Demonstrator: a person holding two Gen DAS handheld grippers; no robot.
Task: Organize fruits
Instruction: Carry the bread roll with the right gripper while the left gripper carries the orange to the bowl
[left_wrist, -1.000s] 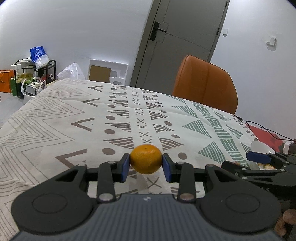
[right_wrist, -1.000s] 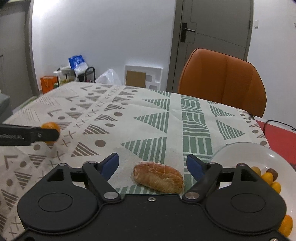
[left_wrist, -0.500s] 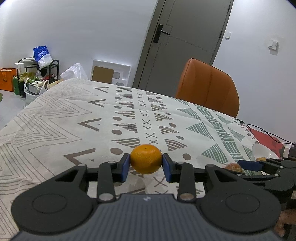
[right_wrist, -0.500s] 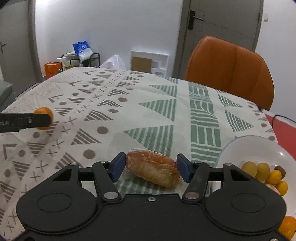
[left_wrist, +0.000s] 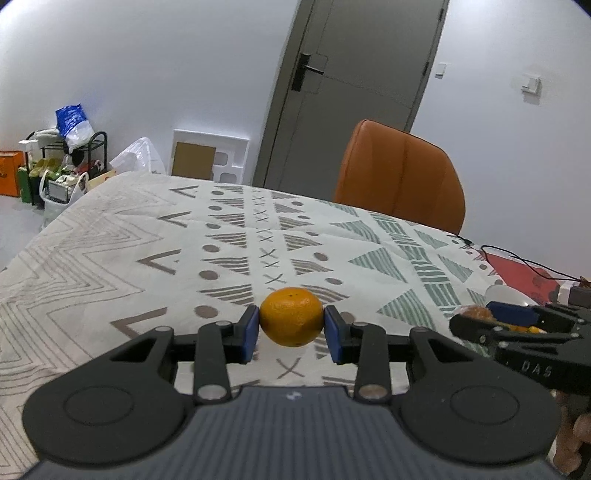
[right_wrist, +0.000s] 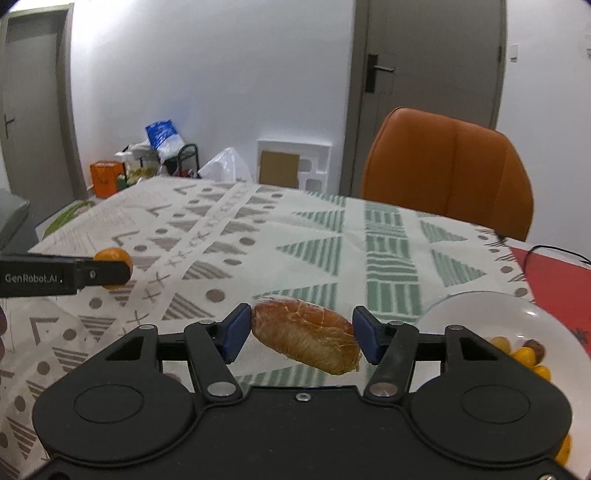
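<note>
My left gripper (left_wrist: 290, 334) is shut on an orange mandarin (left_wrist: 291, 316) and holds it above the patterned tablecloth (left_wrist: 147, 243). The mandarin (right_wrist: 112, 256) also shows at the left of the right wrist view, behind the left gripper's finger. My right gripper (right_wrist: 302, 338) is shut on a wrapped bread roll (right_wrist: 304, 334) and holds it just off the cloth. A white bowl (right_wrist: 476, 306) with several small yellow and orange fruits (right_wrist: 524, 356) stands at the right. The right gripper (left_wrist: 491, 319) shows at the right edge of the left wrist view.
An orange chair (right_wrist: 447, 170) stands at the table's far side. A red mat (right_wrist: 554, 280) with a black cable (right_wrist: 557, 251) lies at the far right. A cluttered rack (left_wrist: 66, 162) and boxes stand on the floor to the left.
My right gripper closed on the bread roll and lifted it off the cloth. My left gripper kept hold of the mandarin and rose slightly.
</note>
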